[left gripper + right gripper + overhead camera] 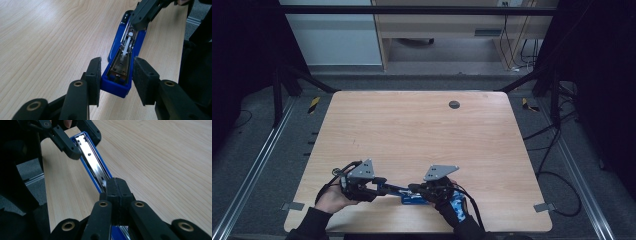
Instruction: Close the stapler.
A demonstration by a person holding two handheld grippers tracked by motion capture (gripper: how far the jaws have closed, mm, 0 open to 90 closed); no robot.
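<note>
Black grippers (362,182) with grey triangular plates (440,172), brass-ringed screws, seemingly dark sleeves (312,222).

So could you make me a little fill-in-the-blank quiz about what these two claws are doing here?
1. The stapler is coloured ____.
2. The left gripper has its jaws on either side of the stapler's ____ end.
3. The right gripper has its jaws pressed ____.
4. The table is made of pale ____.

Missing words: blue; open; together; wood
</note>
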